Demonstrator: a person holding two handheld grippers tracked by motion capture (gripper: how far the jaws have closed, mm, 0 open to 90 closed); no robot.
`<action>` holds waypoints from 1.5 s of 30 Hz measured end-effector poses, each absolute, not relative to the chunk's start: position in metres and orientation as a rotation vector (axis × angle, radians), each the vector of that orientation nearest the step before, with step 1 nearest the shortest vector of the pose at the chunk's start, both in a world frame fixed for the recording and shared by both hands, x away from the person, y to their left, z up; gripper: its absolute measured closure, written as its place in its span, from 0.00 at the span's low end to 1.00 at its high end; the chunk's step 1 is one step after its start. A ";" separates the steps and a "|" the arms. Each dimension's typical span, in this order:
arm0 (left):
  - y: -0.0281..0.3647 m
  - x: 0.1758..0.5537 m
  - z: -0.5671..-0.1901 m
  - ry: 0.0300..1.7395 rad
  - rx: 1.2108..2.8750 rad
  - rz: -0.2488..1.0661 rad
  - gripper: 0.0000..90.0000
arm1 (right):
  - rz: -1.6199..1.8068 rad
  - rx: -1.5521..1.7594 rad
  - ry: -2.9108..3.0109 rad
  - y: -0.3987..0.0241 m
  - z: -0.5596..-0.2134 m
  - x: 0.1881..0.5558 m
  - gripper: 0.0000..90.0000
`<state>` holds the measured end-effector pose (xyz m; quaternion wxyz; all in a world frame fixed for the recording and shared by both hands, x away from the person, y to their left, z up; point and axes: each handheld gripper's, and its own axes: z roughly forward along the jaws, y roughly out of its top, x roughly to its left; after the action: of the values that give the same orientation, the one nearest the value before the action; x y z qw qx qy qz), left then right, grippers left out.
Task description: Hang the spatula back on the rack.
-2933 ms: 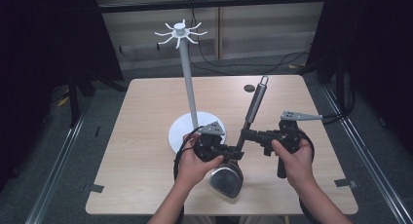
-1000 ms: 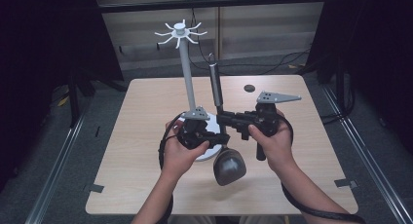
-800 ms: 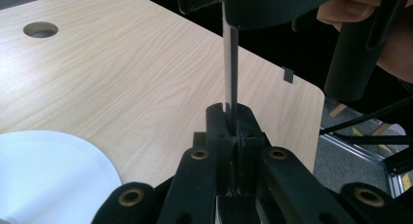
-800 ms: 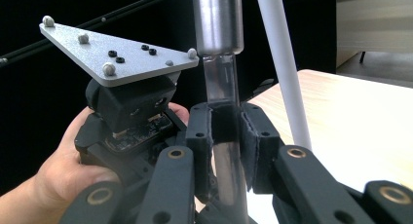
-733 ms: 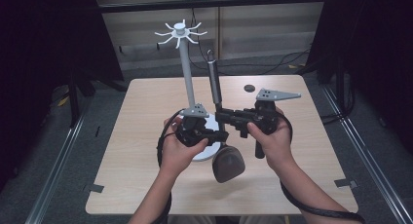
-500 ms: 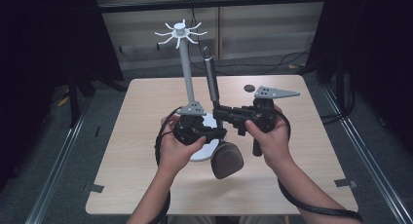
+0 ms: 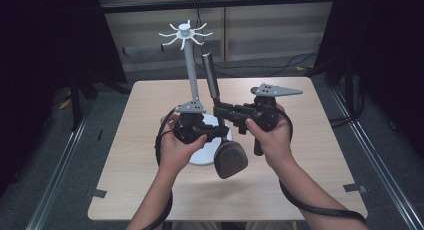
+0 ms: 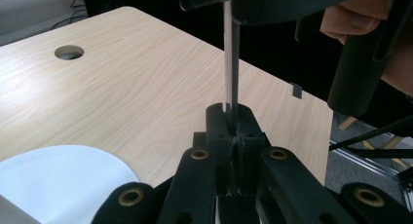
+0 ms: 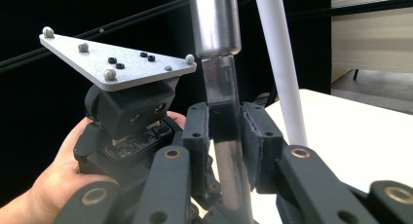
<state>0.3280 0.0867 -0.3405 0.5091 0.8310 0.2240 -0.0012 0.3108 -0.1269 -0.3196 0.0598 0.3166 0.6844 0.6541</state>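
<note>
One wooden table (image 7: 150,185) carries one white stand – a round base (image 7: 200,157), a single upright pole (image 7: 190,72) and a crown of hooks (image 7: 184,32) at the top. One round hole (image 8: 68,52) pierces the tabletop, seen in the left gripper view.

Two hand-held grippers meet above the base, both on one utensil – a spatula (image 7: 230,159) with a dark blade hanging low and a metal handle rising beside the pole toward the hooks.

The left gripper (image 7: 212,132) has its jaws pressed together on the spatula's thin flat shank, which stands edge-on between the pads in the left gripper view (image 8: 233,131).

The right gripper (image 7: 222,110) pinches the handle just below its round grip (image 9: 225,131); its jaws have just been opening, the handle between them, one pad touching it and the other a sliver off.

Two grey three-cornered plates top the grippers (image 7: 277,90) (image 7: 192,107).
</note>
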 end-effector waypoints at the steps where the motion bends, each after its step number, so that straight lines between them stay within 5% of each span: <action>1: 0.087 0.329 -0.340 0.541 2.005 0.000 0.98 | 1.976 0.959 2.069 -0.126 -0.319 0.311 0.82; 45: 0.105 0.343 -0.357 0.629 1.929 0.124 0.94 | 1.846 0.977 2.067 -0.131 -0.337 0.312 0.39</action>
<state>0.3428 0.1048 -0.3570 0.5263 0.8068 0.2633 0.0519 0.3115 -0.1306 -0.3371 0.1015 0.3308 0.6997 0.6250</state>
